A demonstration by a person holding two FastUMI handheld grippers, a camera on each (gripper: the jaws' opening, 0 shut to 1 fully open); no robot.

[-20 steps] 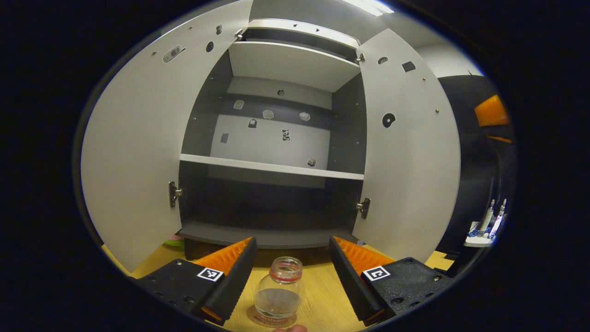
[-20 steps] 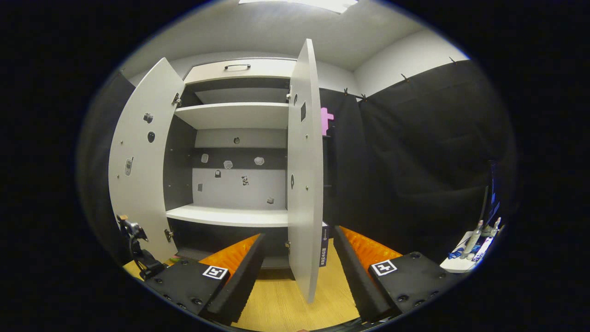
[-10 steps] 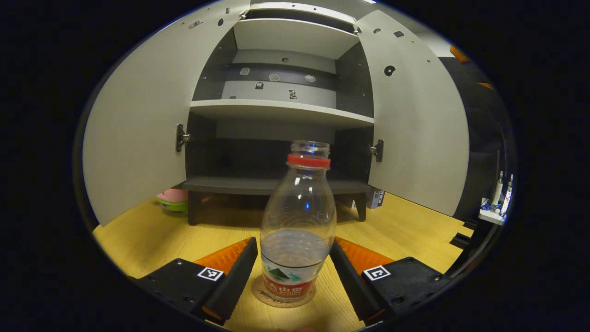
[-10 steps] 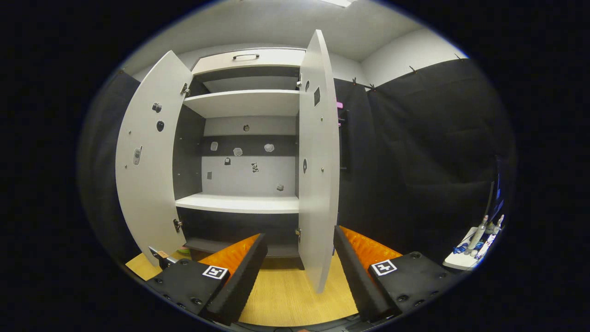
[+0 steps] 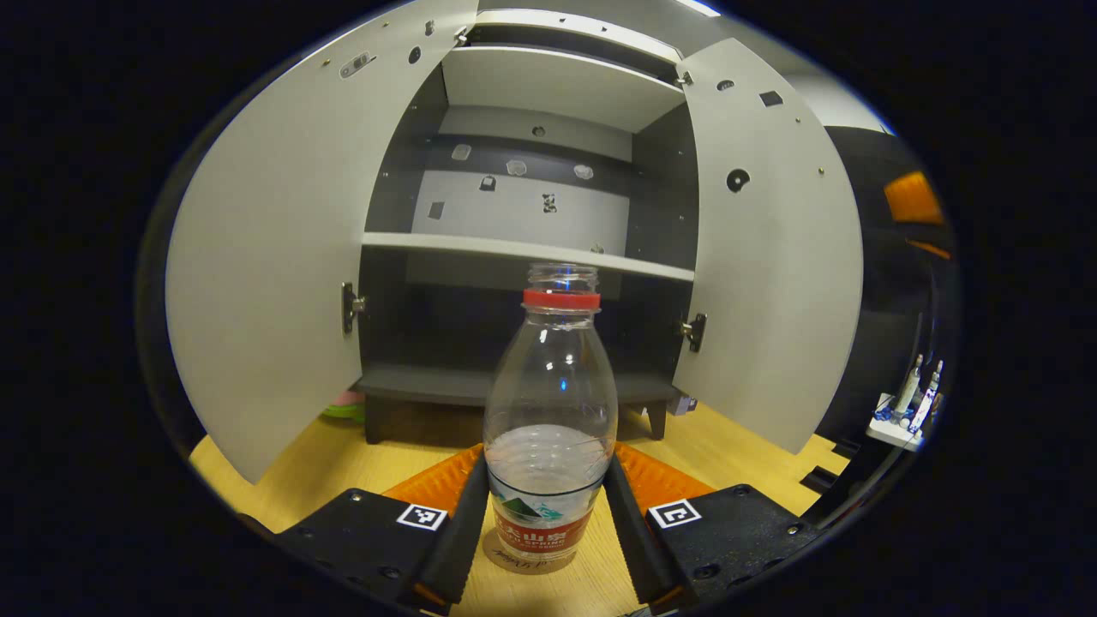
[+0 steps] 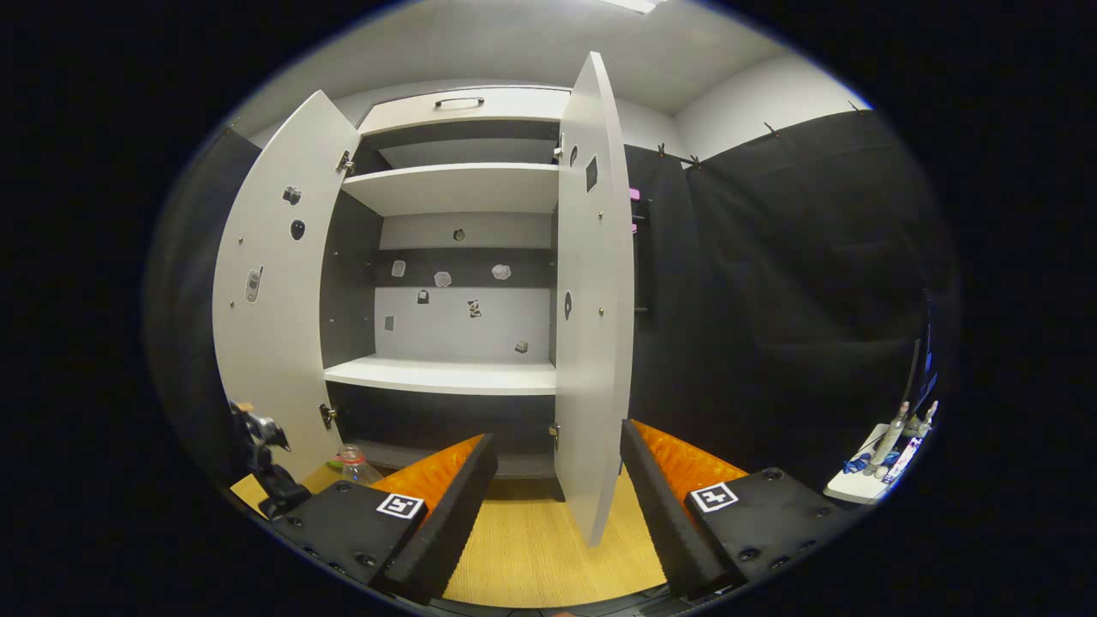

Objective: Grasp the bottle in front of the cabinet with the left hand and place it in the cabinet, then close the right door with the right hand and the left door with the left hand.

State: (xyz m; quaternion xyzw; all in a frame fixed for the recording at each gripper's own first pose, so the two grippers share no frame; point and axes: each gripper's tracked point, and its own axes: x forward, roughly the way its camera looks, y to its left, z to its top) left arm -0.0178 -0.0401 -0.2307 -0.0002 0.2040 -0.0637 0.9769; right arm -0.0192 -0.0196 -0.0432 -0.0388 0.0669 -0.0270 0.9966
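A clear plastic bottle (image 5: 551, 403) with a red neck ring, no cap and a little water stands upright on the wooden table (image 5: 326, 463) in front of the cabinet. My left gripper (image 5: 547, 480) is shut on its lower body, both fingers pressing its sides. The cabinet (image 5: 514, 386) has both doors swung wide: left door (image 5: 274, 257), right door (image 5: 771, 257). Its lower compartment is dark and bare. In the right gripper view my right gripper (image 6: 557, 454) hangs open before the right door's edge (image 6: 591, 343), apart from it. The bottle top (image 6: 354, 463) and the left gripper (image 6: 266, 463) show at lower left.
A pink and green object (image 5: 343, 407) lies on the table under the left door. A small box (image 5: 681, 403) sits by the cabinet's right leg. A white ledge with small items (image 5: 904, 416) is at far right. A middle shelf (image 5: 523, 248) spans the cabinet.
My left gripper dropped level with the bottle, moved around it and narrowed until both fingers met its sides. The right gripper barely moved; the left gripper and bottle top came into its view.
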